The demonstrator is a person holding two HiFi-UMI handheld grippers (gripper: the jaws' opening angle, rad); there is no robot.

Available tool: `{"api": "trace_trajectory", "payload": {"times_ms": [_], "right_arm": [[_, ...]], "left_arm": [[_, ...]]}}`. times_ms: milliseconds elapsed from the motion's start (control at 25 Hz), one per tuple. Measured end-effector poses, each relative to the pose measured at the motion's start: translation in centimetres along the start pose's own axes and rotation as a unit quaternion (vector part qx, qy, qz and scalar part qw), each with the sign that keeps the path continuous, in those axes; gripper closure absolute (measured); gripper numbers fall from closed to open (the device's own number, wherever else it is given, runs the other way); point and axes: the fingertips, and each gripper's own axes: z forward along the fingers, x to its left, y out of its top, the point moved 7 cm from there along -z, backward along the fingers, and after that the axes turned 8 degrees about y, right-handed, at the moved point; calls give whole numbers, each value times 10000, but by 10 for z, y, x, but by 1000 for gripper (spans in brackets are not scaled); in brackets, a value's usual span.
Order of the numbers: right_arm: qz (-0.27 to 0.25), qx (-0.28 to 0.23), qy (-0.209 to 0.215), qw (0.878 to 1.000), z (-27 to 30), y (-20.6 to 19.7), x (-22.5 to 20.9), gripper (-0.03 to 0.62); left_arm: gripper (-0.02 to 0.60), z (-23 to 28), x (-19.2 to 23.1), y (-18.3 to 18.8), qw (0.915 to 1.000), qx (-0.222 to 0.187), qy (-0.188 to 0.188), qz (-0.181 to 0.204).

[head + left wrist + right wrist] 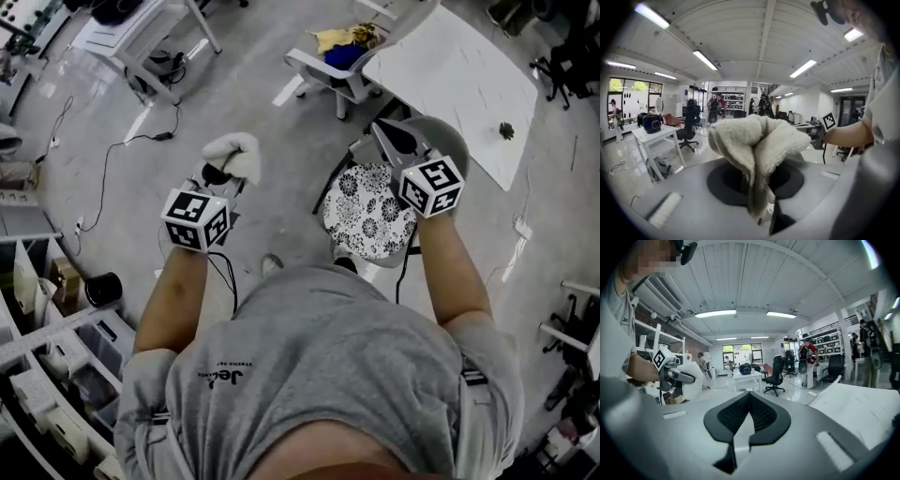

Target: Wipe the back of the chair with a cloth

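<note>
Wiping does not appear to have begun. The left gripper [221,174] is clamped on a fleecy white cloth [754,145] and held forward on an outstretched forearm, over bare floor and apart from the floral-seated chair [370,223]. The right gripper [749,394] is held forward above that seat, its jaws closed together on nothing.
</note>
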Motion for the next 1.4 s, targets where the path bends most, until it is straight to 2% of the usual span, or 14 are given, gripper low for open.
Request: {"api": "trace_trajectory", "payload": {"times_ms": [80,200,320,440,680,920,1120,1280,1400], "right_arm": [[118,51,-471,9988,-33,-13,-15,589],[263,116,-979,9948,-81,-34,-43,589],[425,132,-1466,9882,-133,-55,-77,589],[567,149,-1943,9792,-187,-80,-114,589],[800,189,-2571,9629,-268,-128,-180,589],[960,148,-2971,9499,-318,-170,-217,591],[1179,93,-3270,9376,-352,-198,-227,589],[1323,65,-3396,9312,-370,-213,-225,589],[1409,35,-3466,9273,-381,-221,-224,589]], "left_arm": [[436,41,-23,4,9990,89,-417,143],[436,100,-66,6,9959,244,-837,239],[436,160,-115,1,9922,461,-1114,316],[436,223,-164,-10,9889,718,-1238,395],[436,342,-240,-36,9860,1055,-1065,733],[436,435,-299,-63,9839,1206,-734,1095],[436,476,-330,-73,9849,1187,-498,1161],[436,490,-341,-71,9877,1194,-283,965],[439,494,-347,-69,9872,1235,-135,997]]}}
